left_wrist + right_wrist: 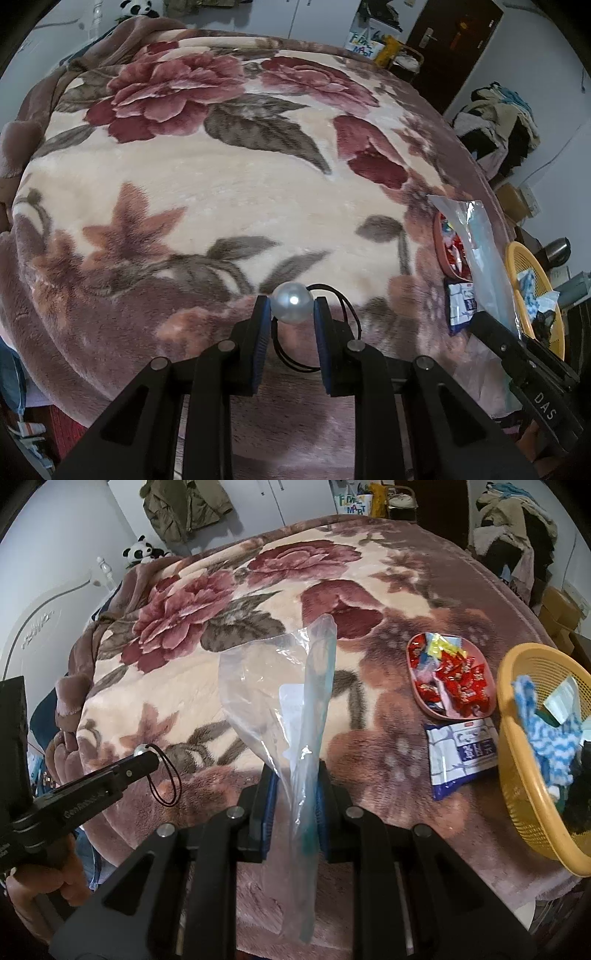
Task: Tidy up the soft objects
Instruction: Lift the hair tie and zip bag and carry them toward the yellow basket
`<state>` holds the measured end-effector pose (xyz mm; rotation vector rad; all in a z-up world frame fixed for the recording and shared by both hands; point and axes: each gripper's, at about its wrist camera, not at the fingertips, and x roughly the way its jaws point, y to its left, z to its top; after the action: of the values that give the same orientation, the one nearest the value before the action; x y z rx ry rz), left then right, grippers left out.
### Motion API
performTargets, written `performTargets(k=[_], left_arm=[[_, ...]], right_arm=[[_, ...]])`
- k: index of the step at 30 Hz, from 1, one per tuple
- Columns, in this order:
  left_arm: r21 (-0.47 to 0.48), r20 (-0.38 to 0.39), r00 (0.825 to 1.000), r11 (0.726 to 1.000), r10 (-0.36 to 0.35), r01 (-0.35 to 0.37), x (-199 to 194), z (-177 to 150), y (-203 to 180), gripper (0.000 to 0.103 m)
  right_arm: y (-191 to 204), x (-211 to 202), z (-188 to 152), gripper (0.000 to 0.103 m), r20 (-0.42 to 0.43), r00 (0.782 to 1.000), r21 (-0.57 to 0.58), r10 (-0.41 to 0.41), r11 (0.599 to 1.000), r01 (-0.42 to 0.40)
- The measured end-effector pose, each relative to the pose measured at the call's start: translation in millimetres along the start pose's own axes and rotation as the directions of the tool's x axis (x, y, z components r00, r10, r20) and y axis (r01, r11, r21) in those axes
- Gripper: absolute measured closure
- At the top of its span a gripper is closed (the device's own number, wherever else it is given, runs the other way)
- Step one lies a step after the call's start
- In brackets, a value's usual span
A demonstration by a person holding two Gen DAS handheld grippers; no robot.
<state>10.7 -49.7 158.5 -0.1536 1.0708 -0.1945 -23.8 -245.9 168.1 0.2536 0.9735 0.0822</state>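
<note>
Left wrist view: left hand-held gripper (291,303) is pinching a pearl hair tie (291,302) above the floral blanket (207,192), near edge; right wrist view: right hand-held gripper (295,779) is clamping a clear plastic bag (280,686); yellow basket (517,760) is sitting at right.

The left tool (291,306) is gripping a pearl bead (291,302) between its blue pads (260,332), and the bead's black elastic loop (332,332) is hanging down behind and between the fingers. All this is hovering above a bed covered by a floral blanket (207,192) in cream, red and brown. At the right edge, the right tool (524,373) is reaching in, holding up a clear plastic bag (480,251). Behind the bag a pink tray (448,251) of red-wrapped sweets is lying on the blanket, with a blue-and-white packet (460,301) just beside it. A yellow basket (532,295) is sitting at the bed's right side.
</note>
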Motion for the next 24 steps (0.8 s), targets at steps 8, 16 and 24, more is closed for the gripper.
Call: performTargets(k=[8, 16, 24], left_arm=[[0.037, -0.005, 1.0, 0.999, -0.02, 0.02, -2.8, -2.1, -23.6, 0.08], [0.095, -0.01, 0.999, 0.995, -0.038, 0.039, -2.9, -3.5, -56.0, 0.08], [0.161, -0.018, 0.997, 0.984, -0.07, 0.072, -2.2, -1.4, -98.4, 0.08]], right_arm=[[-16.6, -17.8, -3.7, 0.083, 0.027, 1.0, 0.032, -0.013, 0.999, 0.012], [-37.7, -35.7, -5.5, 0.083, 0.056, 0.998, 0.069, -0.028, 0.997, 0.024], [-69.0, -58.0, -3.5, 0.083, 0.097, 0.994, 0.125, -0.056, 0.991, 0.044]])
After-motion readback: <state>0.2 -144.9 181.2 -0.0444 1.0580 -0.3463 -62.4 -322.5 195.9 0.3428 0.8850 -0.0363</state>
